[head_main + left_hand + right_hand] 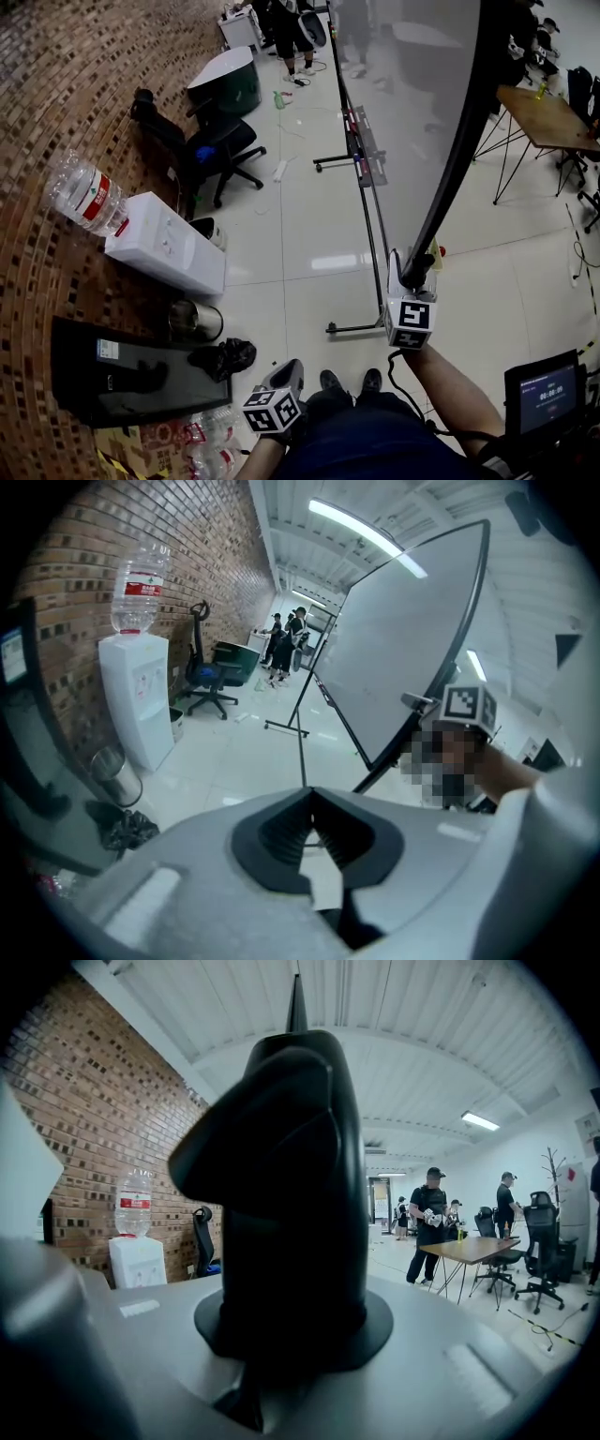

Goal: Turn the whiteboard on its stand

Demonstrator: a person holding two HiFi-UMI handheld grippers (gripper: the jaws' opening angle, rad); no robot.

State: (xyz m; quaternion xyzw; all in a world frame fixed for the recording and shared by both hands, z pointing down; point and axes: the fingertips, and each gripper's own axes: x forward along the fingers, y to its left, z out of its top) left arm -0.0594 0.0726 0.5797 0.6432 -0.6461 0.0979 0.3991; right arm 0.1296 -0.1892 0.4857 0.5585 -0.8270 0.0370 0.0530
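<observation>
Right claw [411, 277] narrowly parted, clamped on black frame edge of whiteboard [412, 103], lower centre-right. Left claw [287, 370] closed, empty, bottom centre. Whiteboard tilted on stand [373, 216]; long edge runs upper right to lower centre.

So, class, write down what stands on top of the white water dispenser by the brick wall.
An upturned clear water bottle with a red label stands on the water dispenser. Its neck goes into the dispenser's top, so its mouth is hidden.
</observation>
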